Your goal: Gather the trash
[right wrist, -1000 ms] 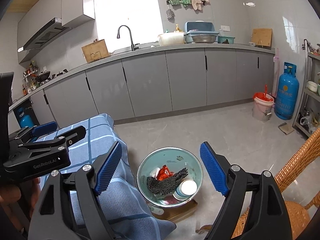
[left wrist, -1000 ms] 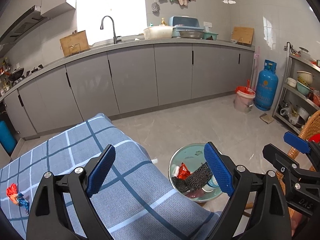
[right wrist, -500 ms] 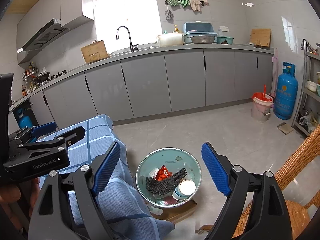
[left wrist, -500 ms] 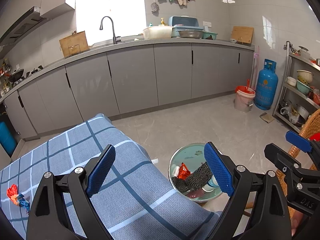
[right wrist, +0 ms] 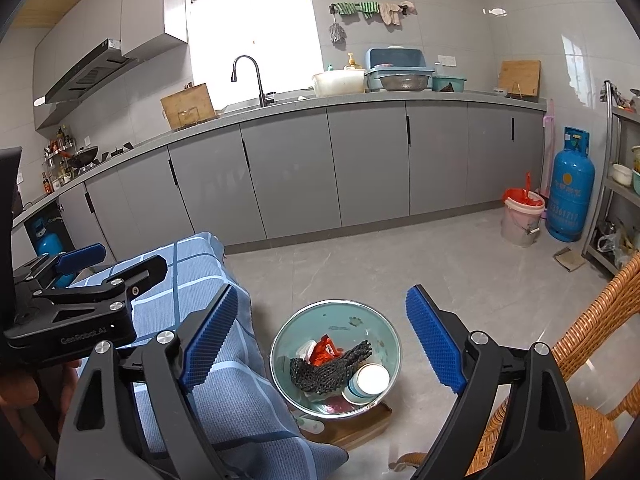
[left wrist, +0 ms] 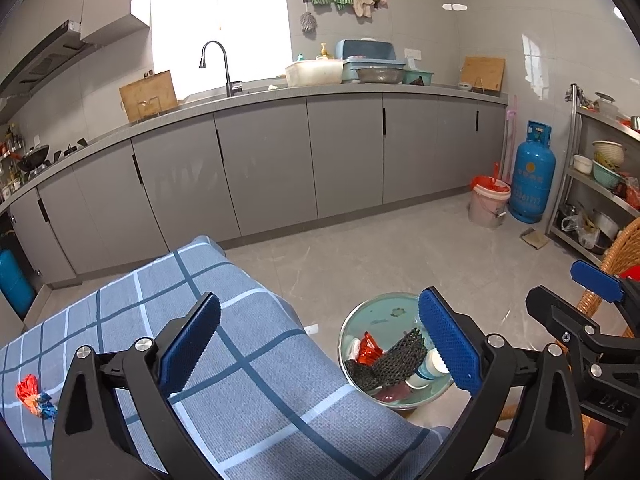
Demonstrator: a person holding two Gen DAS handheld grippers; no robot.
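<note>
Over checked tablecloth [left wrist: 256, 364] | left gripper [left wrist: 320, 348] fingers spread, empty | right gripper [right wrist: 322, 344] fingers spread above trash bowl [right wrist: 380, 328]

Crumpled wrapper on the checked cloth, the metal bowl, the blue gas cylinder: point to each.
crumpled wrapper [left wrist: 33, 396], left wrist view, its red middle
metal bowl [right wrist: 340, 305], right wrist view, far rim
blue gas cylinder [right wrist: 570, 196], right wrist view, body

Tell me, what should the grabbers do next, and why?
Probably swing the left hand-held gripper over to the crumpled red wrapper on the blue checked tablecloth. Both hand-held grippers are open and empty, the right hand-held gripper too. The metal bowl on the floor already holds trash, and that wrapper looks like the one piece left out.
</note>
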